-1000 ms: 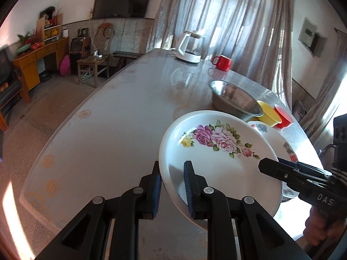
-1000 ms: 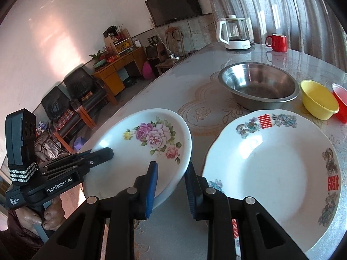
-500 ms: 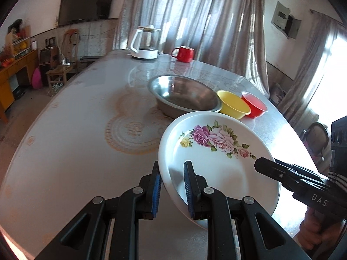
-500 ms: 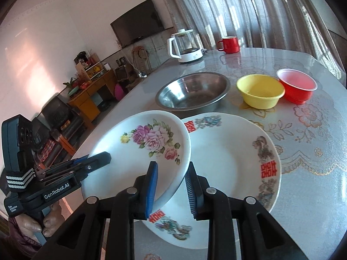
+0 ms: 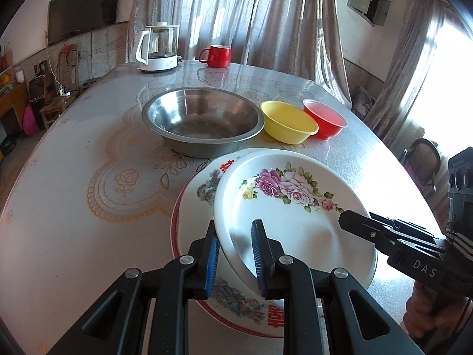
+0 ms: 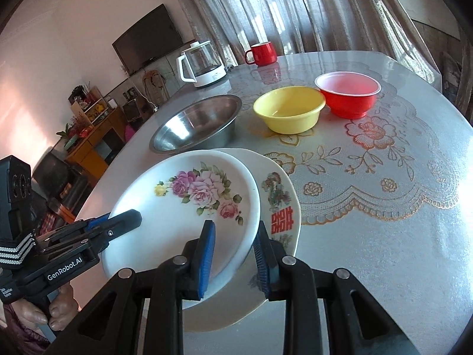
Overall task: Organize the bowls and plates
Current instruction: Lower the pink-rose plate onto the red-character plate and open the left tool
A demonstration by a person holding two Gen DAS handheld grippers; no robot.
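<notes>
You have a white plate [image 5: 295, 224] with pink and purple roses over a white plate [image 5: 204, 189] with a red rim and red characters. Behind them are a silver steel bowl [image 5: 204, 121], a yellow bowl [image 5: 288, 122] and a red bowl [image 5: 325, 117]. The bench [image 5: 74, 177] cloth carries gold rose lacework. Both grippers are black with blue pads [image 5: 212, 256].
</notes>
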